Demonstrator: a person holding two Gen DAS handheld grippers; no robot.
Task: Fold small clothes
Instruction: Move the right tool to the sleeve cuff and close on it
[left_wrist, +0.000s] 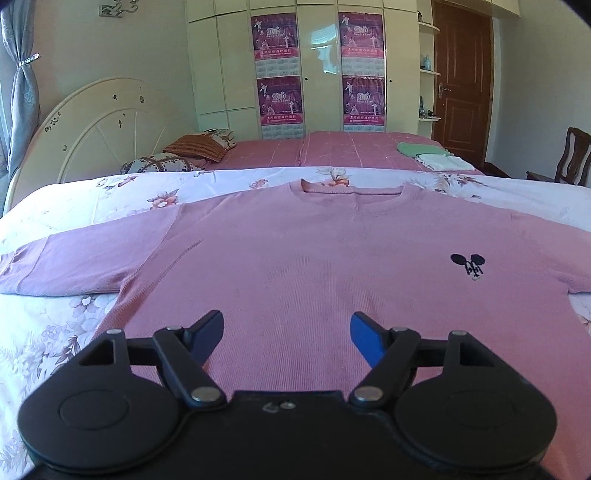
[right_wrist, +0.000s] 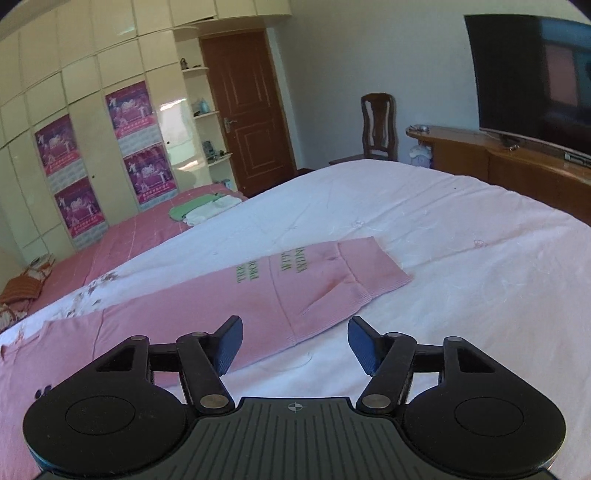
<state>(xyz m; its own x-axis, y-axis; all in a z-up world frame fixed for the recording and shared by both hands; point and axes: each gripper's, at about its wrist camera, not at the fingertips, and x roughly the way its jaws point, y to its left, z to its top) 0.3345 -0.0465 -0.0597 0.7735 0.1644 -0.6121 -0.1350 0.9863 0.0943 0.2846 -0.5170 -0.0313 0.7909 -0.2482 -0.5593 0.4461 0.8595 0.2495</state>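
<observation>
A pink sweater (left_wrist: 295, 251) lies spread flat, front up, on the floral bedcover (left_wrist: 74, 199). Its collar points away from me and a small black logo (left_wrist: 467, 264) marks the chest. My left gripper (left_wrist: 286, 319) hovers over the sweater's lower body, open, with only fabric beneath the blue pads. In the right wrist view one sleeve (right_wrist: 295, 284) with green lettering stretches out to the right over the white cover. My right gripper (right_wrist: 294, 322) stands open just above that sleeve's near edge, gripping nothing.
Folded green and white clothes (left_wrist: 432, 155) rest on the pink bed behind. Pillows (left_wrist: 199, 146) and a round headboard (left_wrist: 96, 125) stand at the left. A wardrobe, a brown door (right_wrist: 247, 110), a wooden chair (right_wrist: 378, 125) and a TV (right_wrist: 535, 81) on a cabinet ring the bed.
</observation>
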